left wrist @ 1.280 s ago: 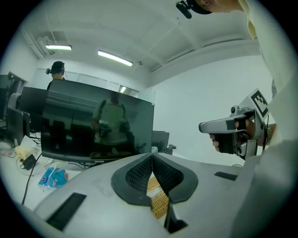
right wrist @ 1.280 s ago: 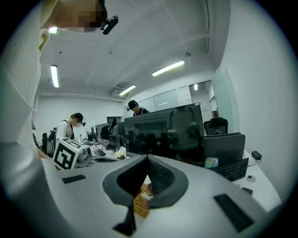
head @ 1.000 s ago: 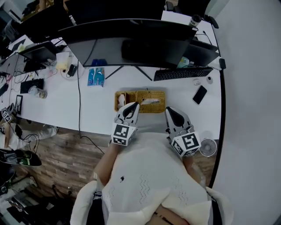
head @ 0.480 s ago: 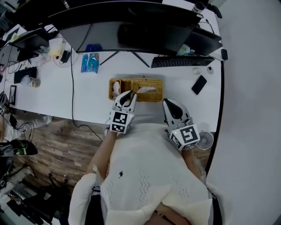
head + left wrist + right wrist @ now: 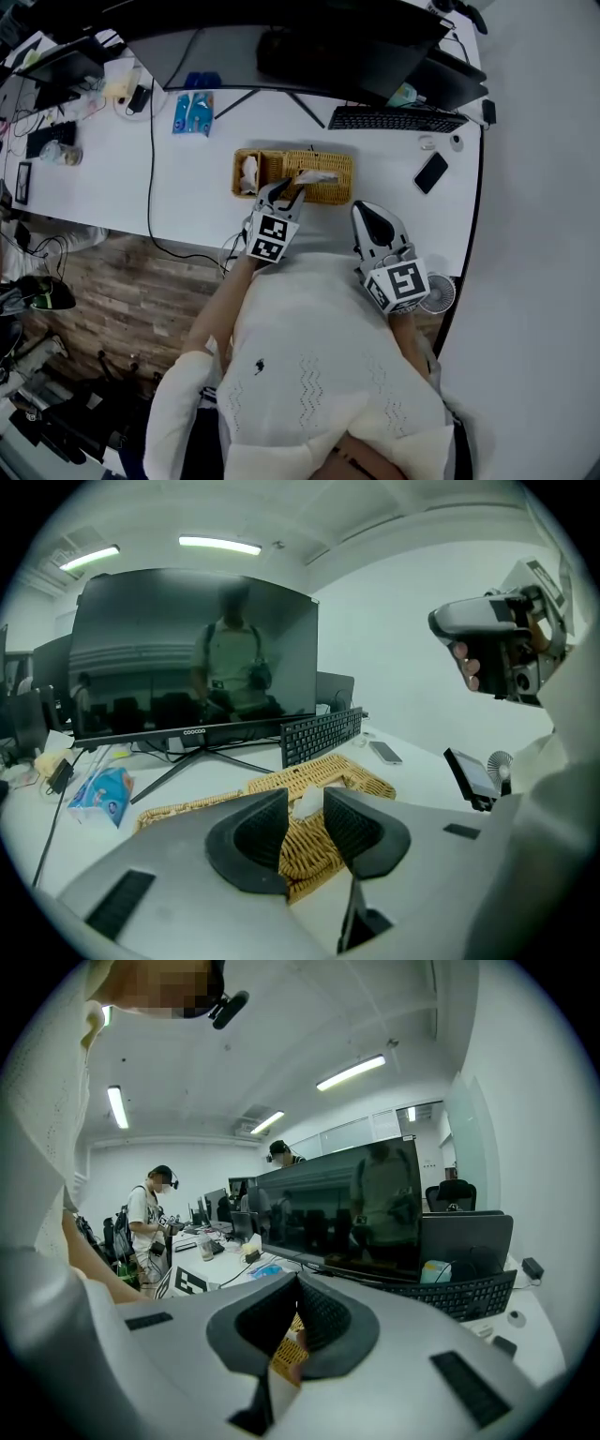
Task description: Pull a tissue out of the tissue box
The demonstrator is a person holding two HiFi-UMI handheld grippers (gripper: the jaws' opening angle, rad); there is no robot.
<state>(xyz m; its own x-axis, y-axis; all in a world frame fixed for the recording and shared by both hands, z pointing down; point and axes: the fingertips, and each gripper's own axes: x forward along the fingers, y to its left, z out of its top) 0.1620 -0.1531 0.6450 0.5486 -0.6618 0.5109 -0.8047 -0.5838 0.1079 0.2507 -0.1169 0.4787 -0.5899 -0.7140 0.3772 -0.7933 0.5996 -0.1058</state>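
Note:
A woven wicker tissue box [image 5: 328, 167] lies on the white desk [image 5: 187, 202], and a white tissue [image 5: 314, 176] pokes up from its top slot. My left gripper [image 5: 284, 194] is open at the box's near edge, just short of the tissue. In the left gripper view the tissue [image 5: 307, 802] shows in the gap beyond the left gripper [image 5: 305, 822], over the wicker box [image 5: 361, 778]. My right gripper [image 5: 368, 216] hangs to the right of the box and nearer the desk's front edge, shut on nothing. In its own view the right gripper [image 5: 292, 1321] shows only a sliver of wicker below the tips.
A crumpled white wad [image 5: 248, 174] sits in the box's left compartment. Behind the box stand a large monitor [image 5: 309, 47] and a black keyboard [image 5: 397, 119]. A phone [image 5: 430, 172] lies to the right, a small fan [image 5: 436, 292] at the desk corner, and a blue packet [image 5: 192, 112] at the left.
My left gripper has moved forward to the wicker box's near edge, toward the tissue. The right gripper has stayed about where it was.

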